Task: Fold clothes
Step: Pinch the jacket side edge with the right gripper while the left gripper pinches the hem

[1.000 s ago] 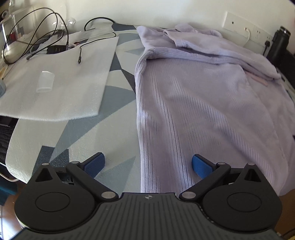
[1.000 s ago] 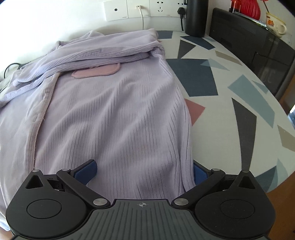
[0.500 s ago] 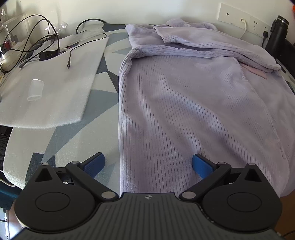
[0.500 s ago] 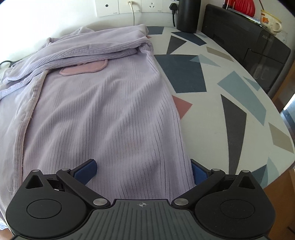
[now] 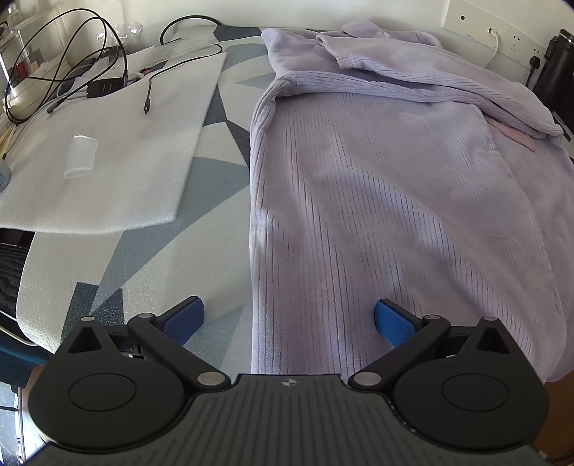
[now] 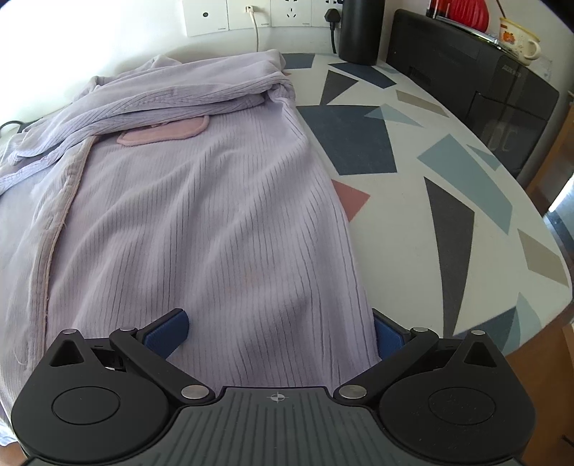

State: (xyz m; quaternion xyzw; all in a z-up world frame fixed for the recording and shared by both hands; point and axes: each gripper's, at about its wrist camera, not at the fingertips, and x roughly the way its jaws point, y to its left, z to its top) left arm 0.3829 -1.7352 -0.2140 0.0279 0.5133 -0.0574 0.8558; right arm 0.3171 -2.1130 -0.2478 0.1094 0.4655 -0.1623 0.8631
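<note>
A lilac ribbed garment (image 5: 376, 200) lies spread on the patterned table, its sleeves folded across the far end; a pink pocket patch (image 6: 165, 134) shows in the right wrist view. My left gripper (image 5: 288, 319) is open at the garment's near left corner, its left pad over bare table and its right pad over the cloth. At the near right corner of the garment (image 6: 222, 229), my right gripper (image 6: 278, 331) is open too, with the hem lying between its blue pads; the cloth edge partly covers the right pad.
A white foam sheet (image 5: 107, 154) with black cables (image 5: 71, 71) and a small clear cup (image 5: 80, 157) lies left of the garment. A black flask (image 6: 360, 32) and a black box (image 6: 473, 82) stand at the back right. The table edge (image 6: 545, 315) curves close on the right.
Both grippers shifted slightly over the near hem, the left view swinging right then back left. The pads stayed wide apart and the garment lies as before.
</note>
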